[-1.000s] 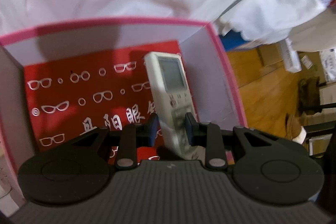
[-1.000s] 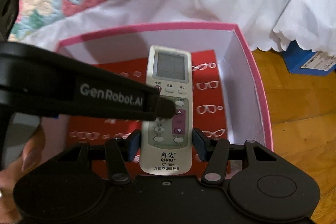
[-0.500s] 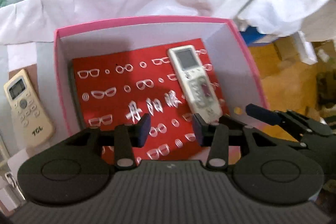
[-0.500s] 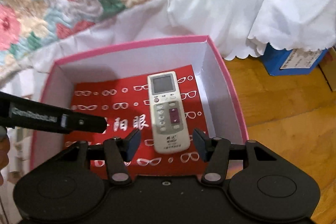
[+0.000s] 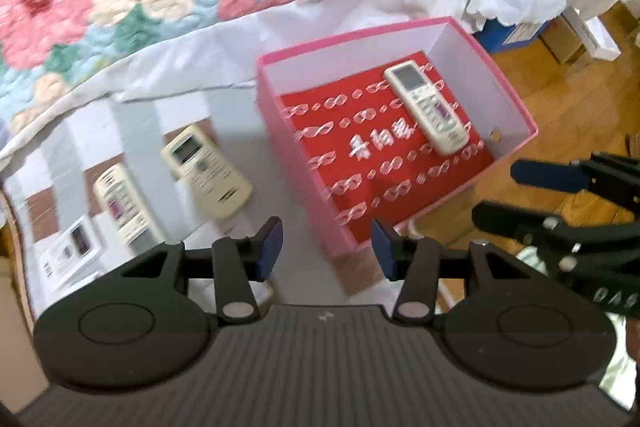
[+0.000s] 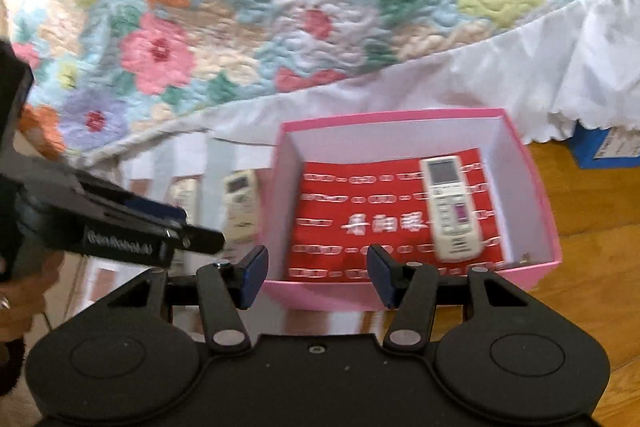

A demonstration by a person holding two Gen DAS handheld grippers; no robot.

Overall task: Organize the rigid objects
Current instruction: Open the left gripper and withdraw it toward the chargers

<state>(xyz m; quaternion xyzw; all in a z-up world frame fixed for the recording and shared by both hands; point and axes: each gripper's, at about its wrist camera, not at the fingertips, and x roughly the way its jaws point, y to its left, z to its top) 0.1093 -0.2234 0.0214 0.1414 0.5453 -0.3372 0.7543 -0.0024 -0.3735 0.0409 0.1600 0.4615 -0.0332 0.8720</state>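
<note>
Pink box [image 5: 516, 107] holds one remote [image 5: 426, 113]; your left gripper [image 5: 326, 247], jaws just opening, and right gripper [image 6: 316, 277] both hang empty, half-wide.

Motion blur smears the print on the red sheet [image 5: 384, 163] ahead of the jaws, so its white characters cannot be read. Left of the jaws, the outermost of the three remotes [image 5: 72, 247] is too blurred to name. The right gripper [image 5: 560, 195] runs off the right edge. In the right wrist view, the left gripper [image 6: 192, 231] covers part of the remotes [image 6: 240, 203] beside the box.
</note>
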